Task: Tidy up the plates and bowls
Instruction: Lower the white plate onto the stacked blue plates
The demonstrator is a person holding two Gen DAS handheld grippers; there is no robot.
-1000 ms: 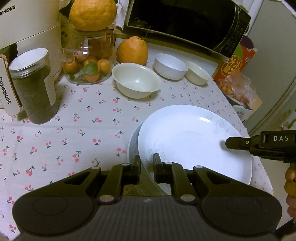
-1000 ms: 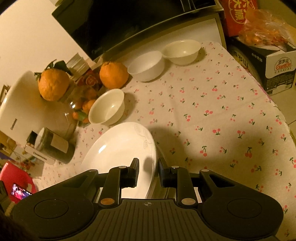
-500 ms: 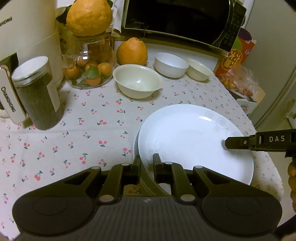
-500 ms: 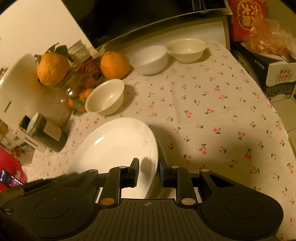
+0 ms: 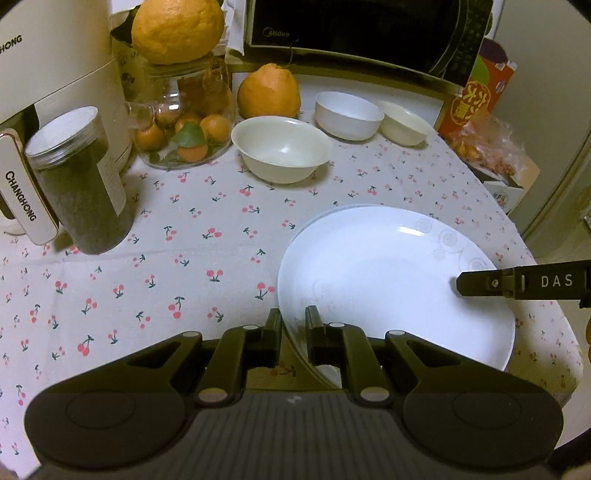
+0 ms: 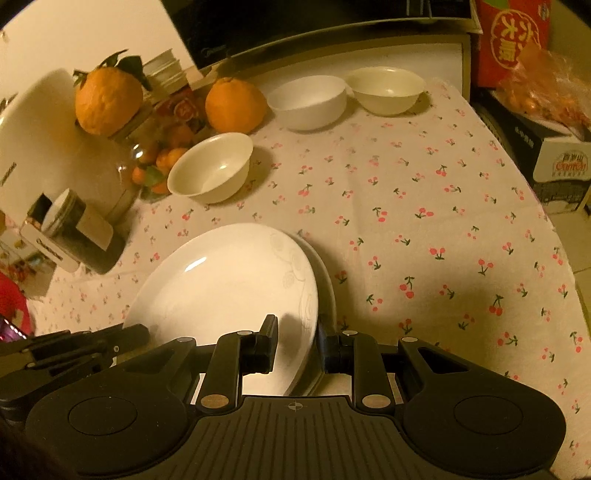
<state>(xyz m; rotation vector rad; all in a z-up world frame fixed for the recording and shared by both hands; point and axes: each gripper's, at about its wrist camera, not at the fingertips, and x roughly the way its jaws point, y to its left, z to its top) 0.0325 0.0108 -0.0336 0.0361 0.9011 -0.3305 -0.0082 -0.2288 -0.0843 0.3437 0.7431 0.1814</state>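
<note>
Two white plates lie stacked on the cherry-print tablecloth [image 5: 207, 206]. The top plate [image 5: 395, 280] [image 6: 221, 280] has a faint swirl pattern, and the lower plate's rim [image 6: 327, 280] peeks out beside it. My left gripper [image 5: 293, 321] is shut on the near rim of the plates. My right gripper [image 6: 297, 328] is shut on the opposite rim, and one of its fingers [image 5: 480, 286] reaches in from the right. A cream bowl [image 5: 282, 147] [image 6: 210, 168], a white bowl [image 5: 347, 114] [image 6: 308, 99] and a smaller cream bowl [image 5: 404, 122] [image 6: 386, 88] stand apart at the back.
At the left are a dark-filled jar [image 5: 79, 181], a white appliance [image 5: 55, 66] and a glass jar of small oranges [image 5: 184, 125]. A large orange fruit [image 5: 267, 92] sits before the microwave [image 5: 369, 33]. A red box [image 5: 480, 99] and a carton [image 6: 554, 155] lie past the table's right edge.
Both wrist views have rolled a little while the grips on the plates hold. The left gripper has come into the lower left of the right wrist view.
</note>
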